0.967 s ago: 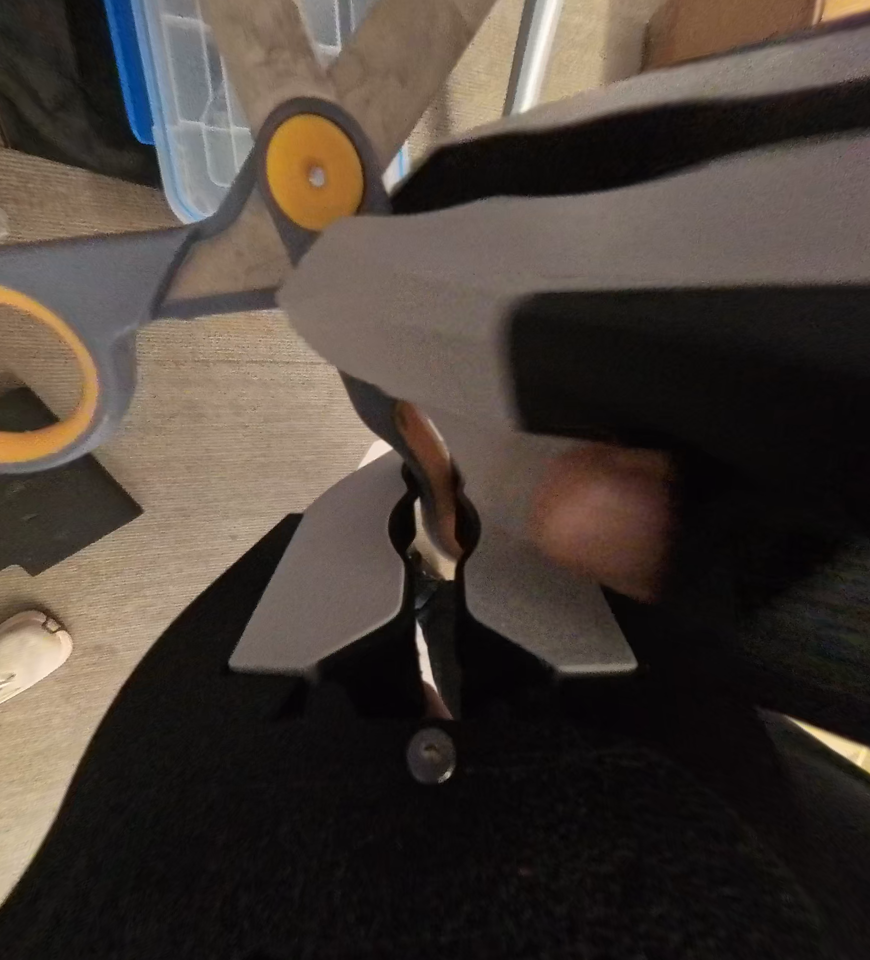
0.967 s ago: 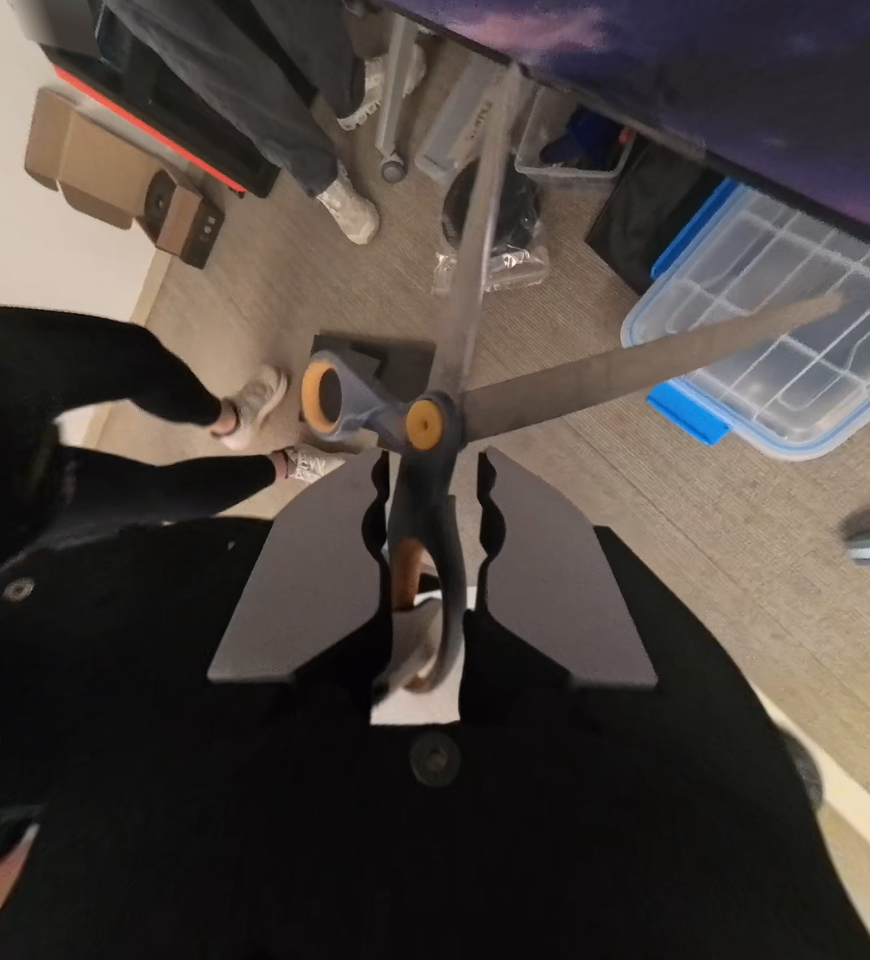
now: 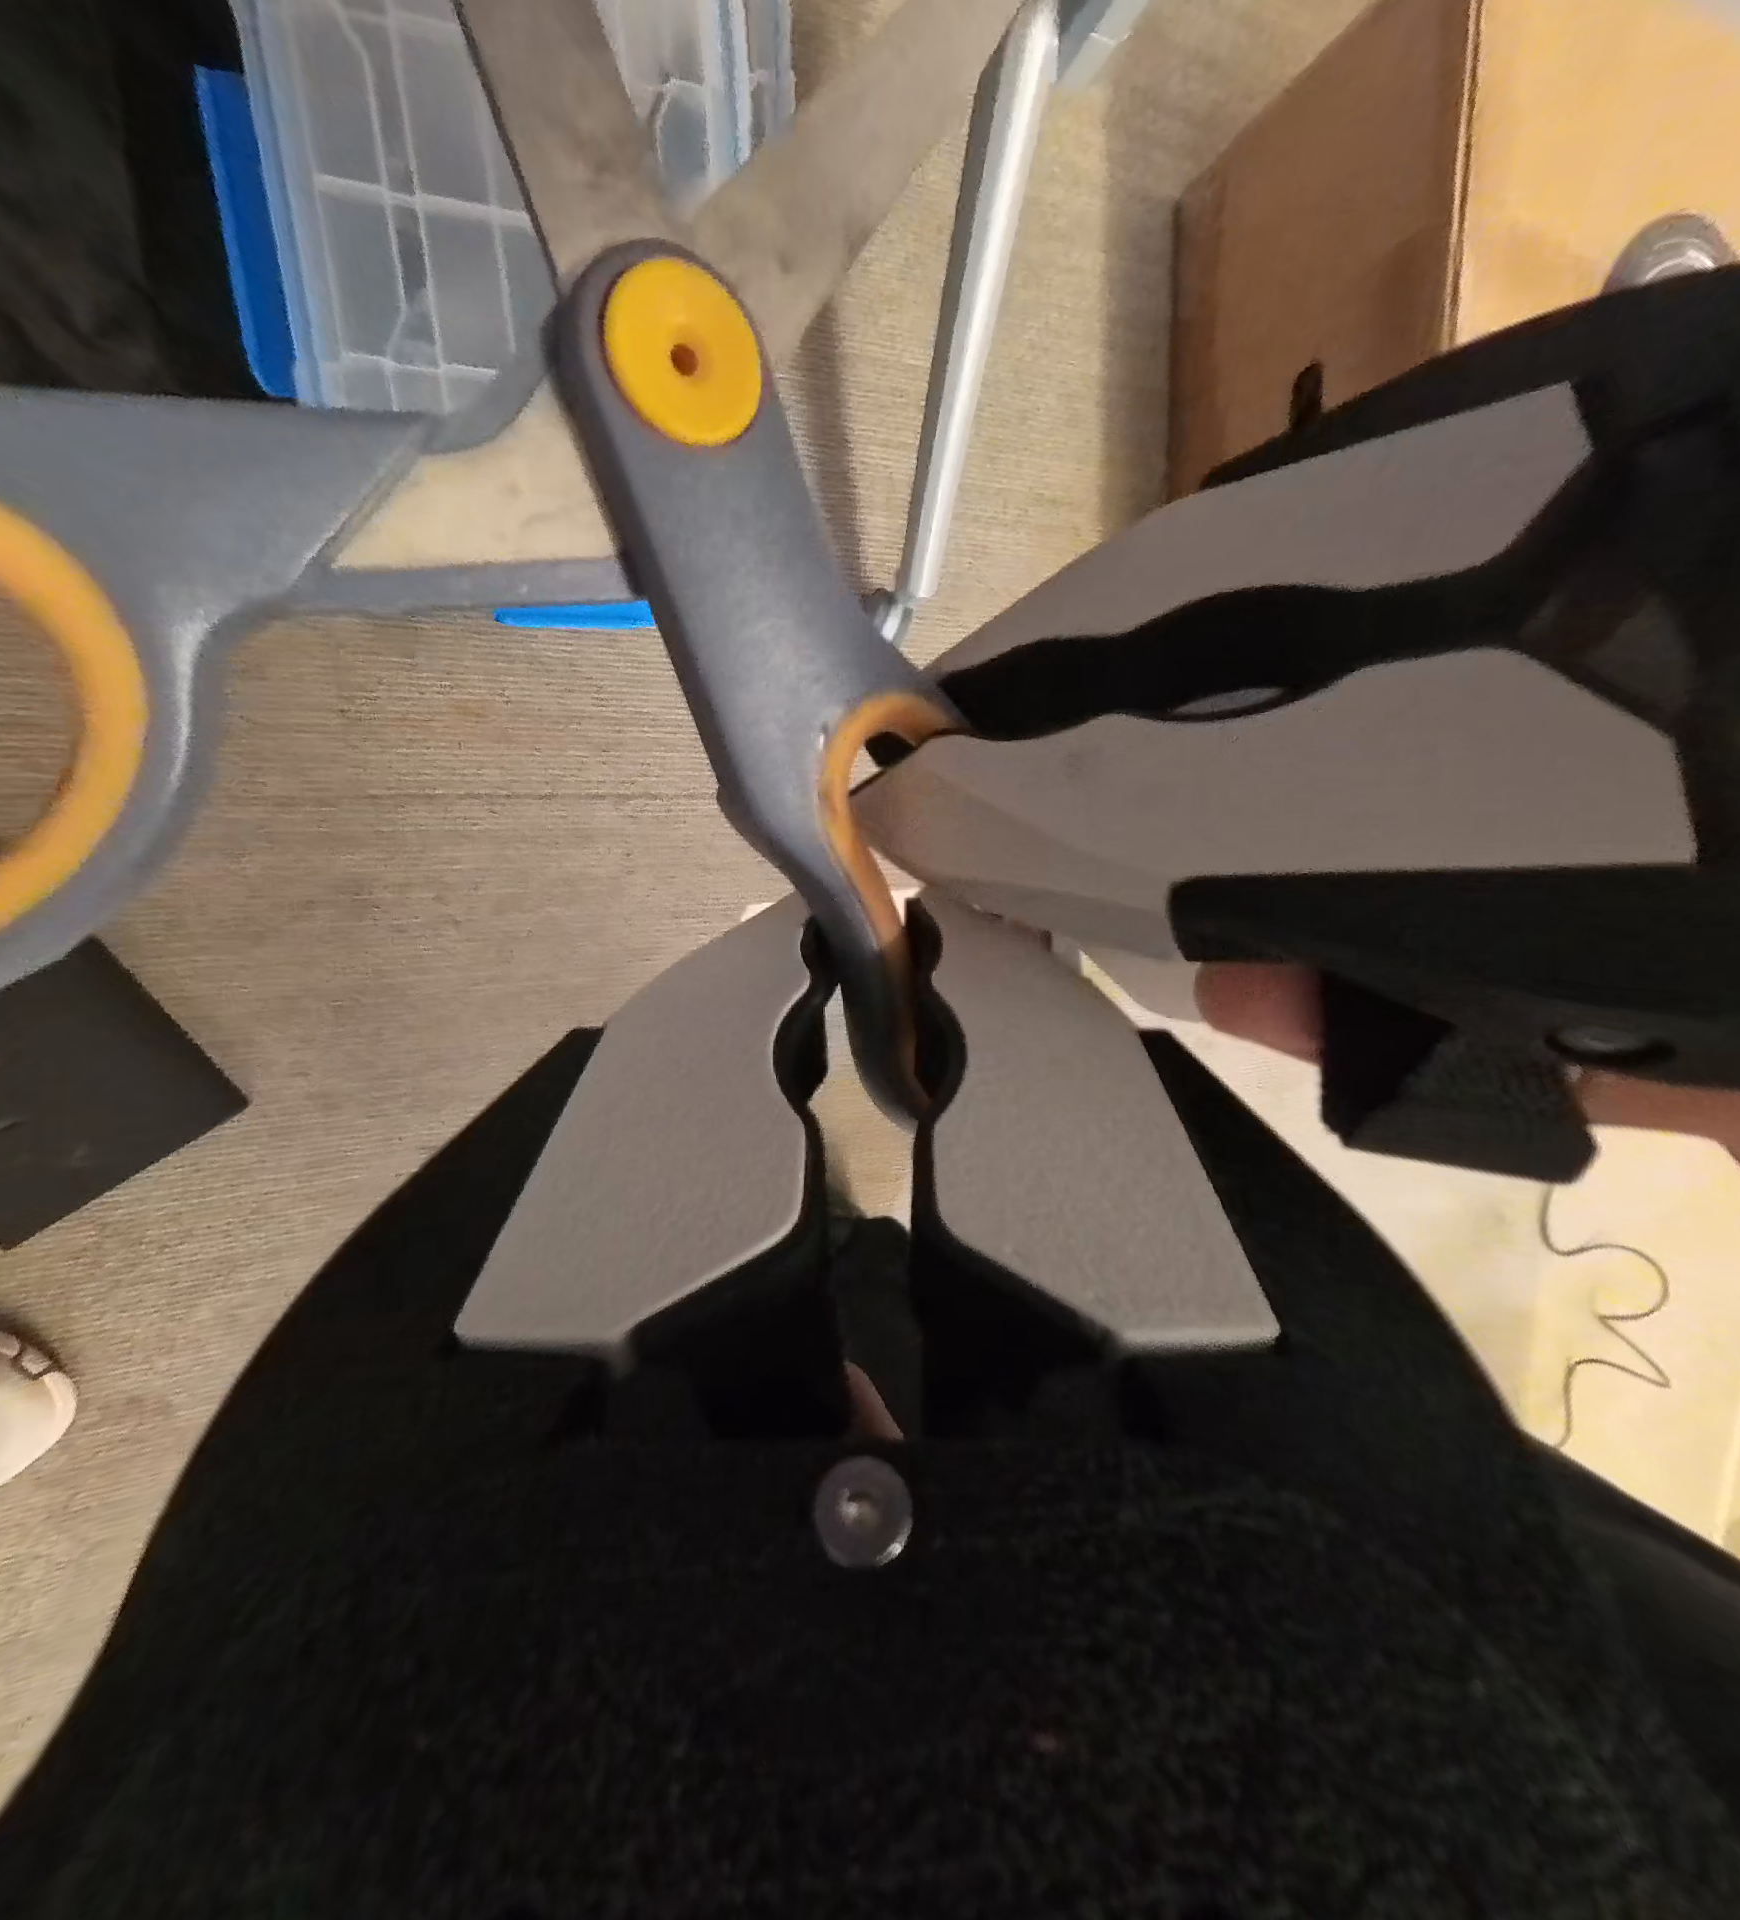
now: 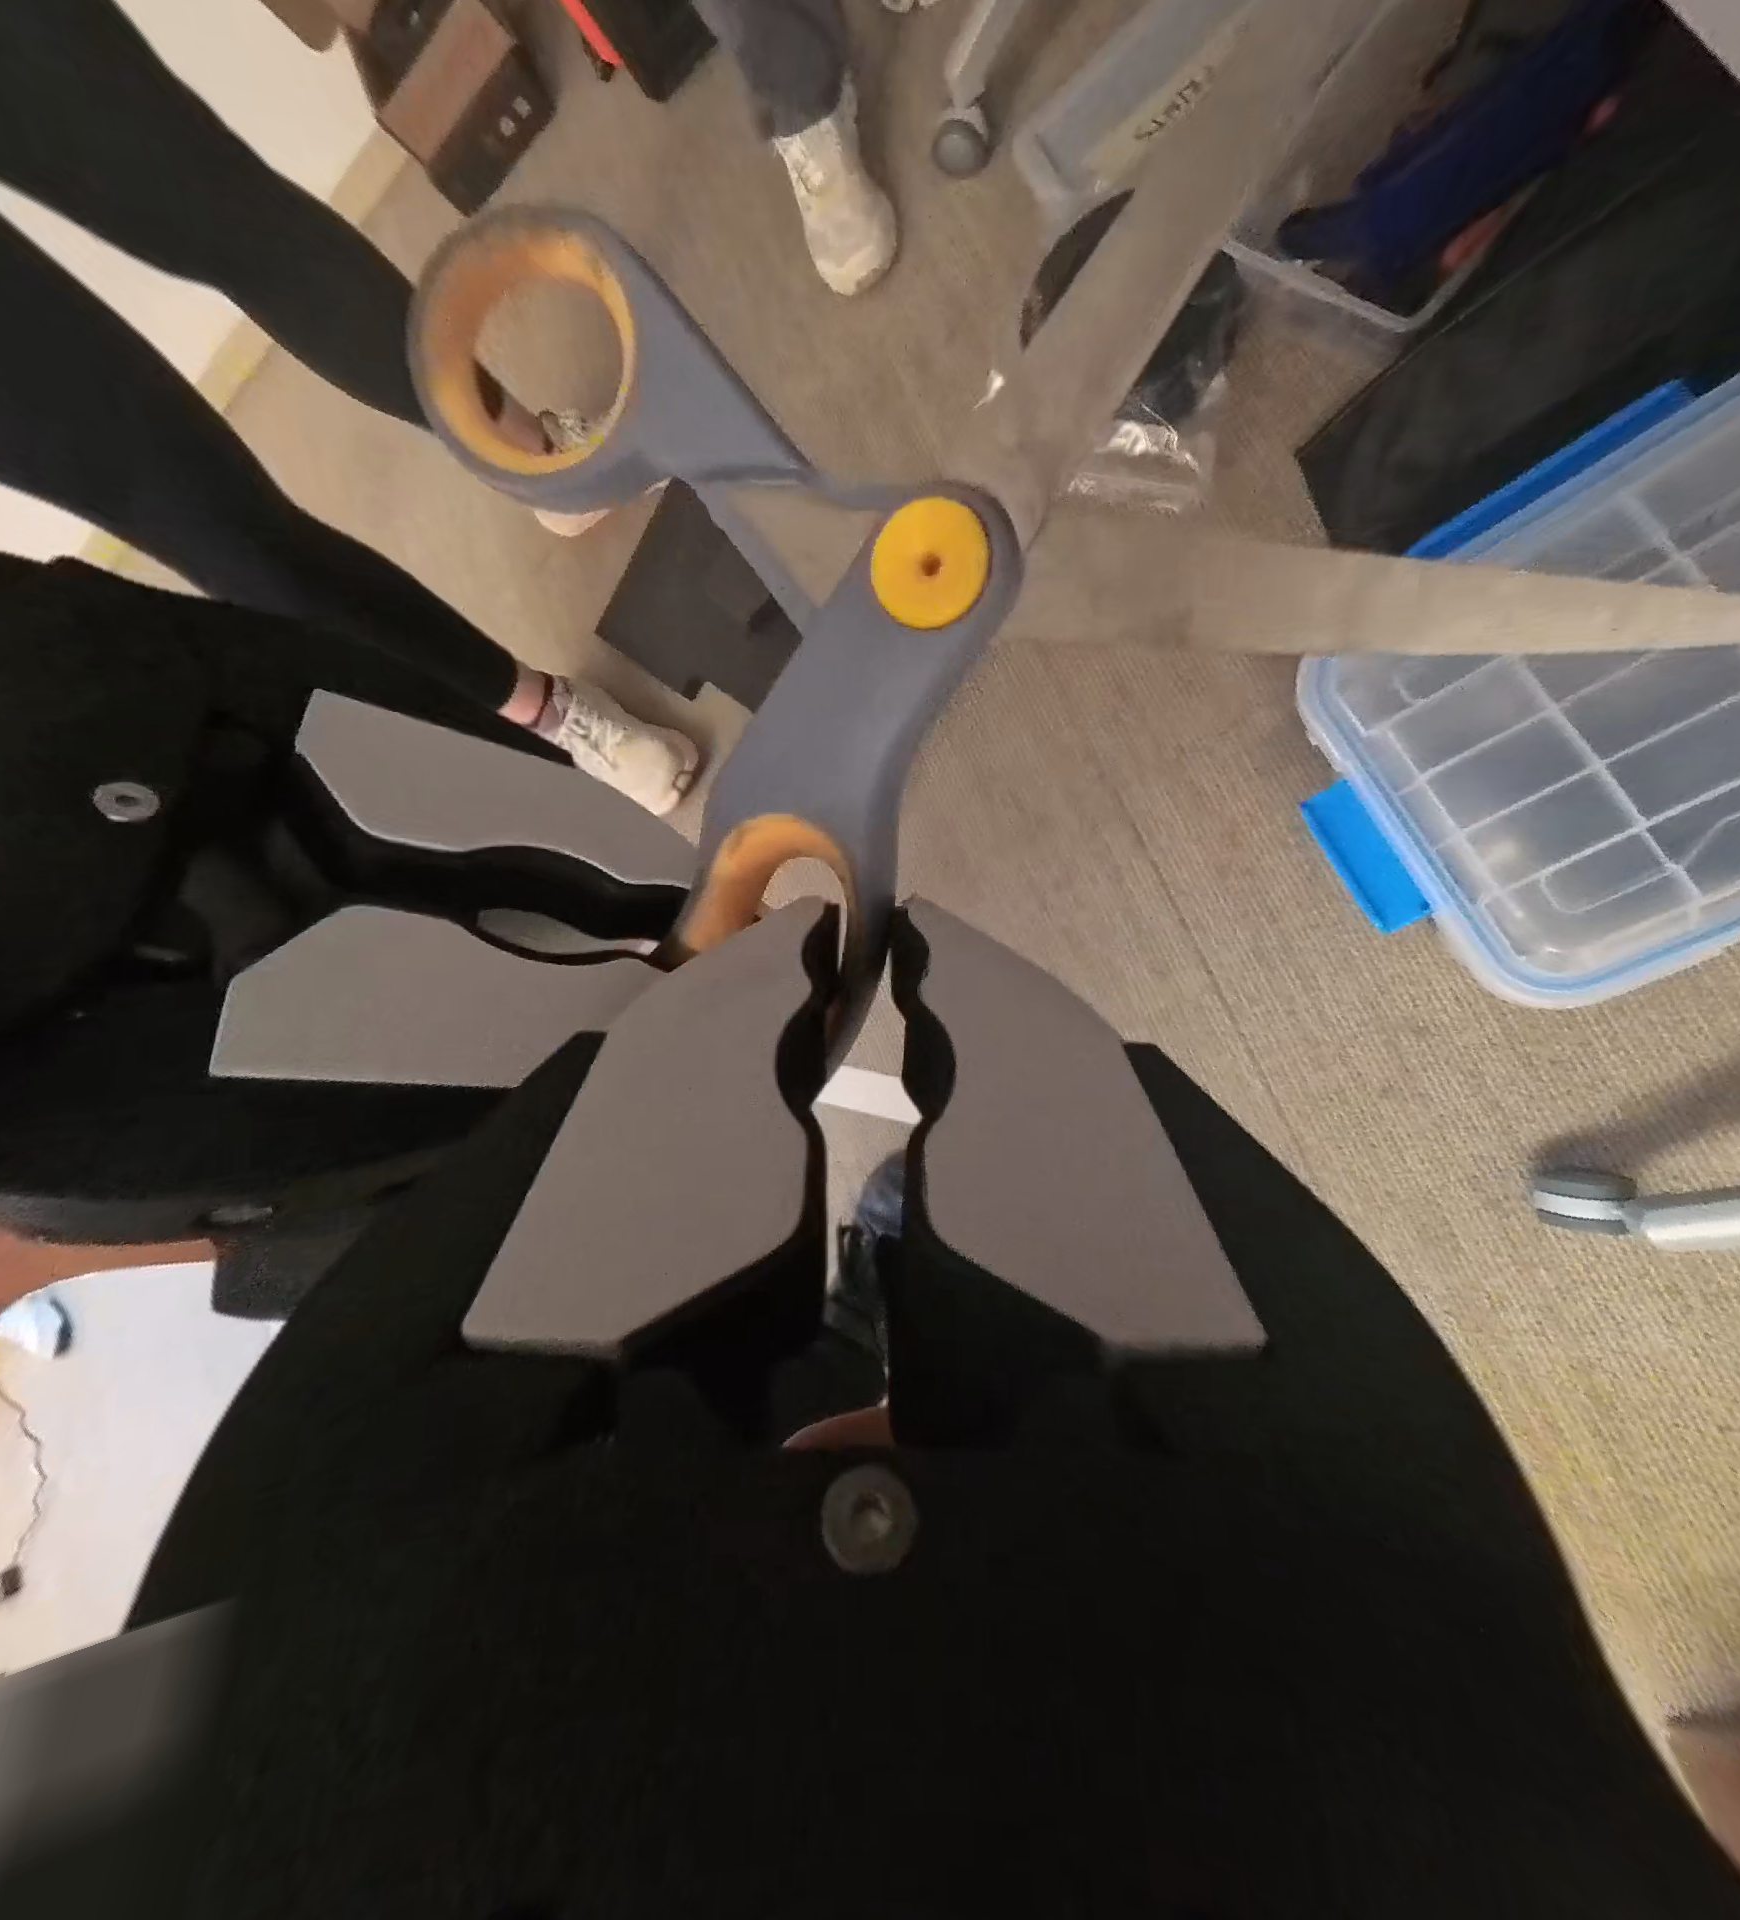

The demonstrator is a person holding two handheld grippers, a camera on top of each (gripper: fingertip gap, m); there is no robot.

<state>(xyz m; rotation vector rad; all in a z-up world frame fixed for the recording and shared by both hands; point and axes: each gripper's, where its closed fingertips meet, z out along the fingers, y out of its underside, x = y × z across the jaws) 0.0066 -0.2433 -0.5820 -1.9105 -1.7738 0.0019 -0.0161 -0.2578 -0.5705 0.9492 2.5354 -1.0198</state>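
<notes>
Scissors: grey handles with orange lining and an orange pivot cap, held in the air above the carpet, blades spread wide apart.
Left gripper: closed on the lower handle loop of the scissors, pinching the grey-and-orange rim between its wavy inner edges.
Right gripper: clamped on the same lower handle loop, at the side of the loop away from the left gripper; seen in the left wrist view coming in from the right of the scissors, tips meeting the loop's orange lining.
Upper handle loop: free, out to the left of the scissors' pivot, touched by neither gripper.
Blades: one pointing right of the pivot over the storage box, the other up and away from it, blurred.
Storage box: clear plastic, blue rim and blue latch, on the carpet beyond the scissors, lid on.
Carpet: beige, under the scissors.
Shoe: white, on a person's foot, on the carpet to the left of the scissors' pivot.
Black mat: flat on the carpet, below the upper handle loop in the left wrist view.
Hand: fingers at the underside of the right gripper.
</notes>
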